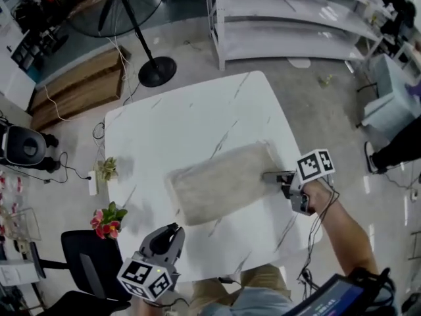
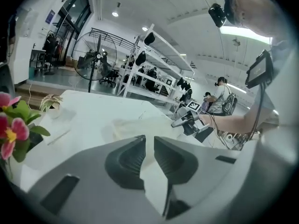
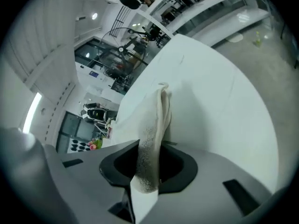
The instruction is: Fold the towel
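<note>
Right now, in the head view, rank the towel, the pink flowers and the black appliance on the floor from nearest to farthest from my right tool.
1. towel: mid-table, its right edge clamped in the right tool.
2. pink flowers: just off the table's left edge.
3. black appliance: on the floor, far left.

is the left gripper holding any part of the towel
No, the left gripper has its jaws a little apart with nothing between them, and the towel lies farther off on the table.
</note>
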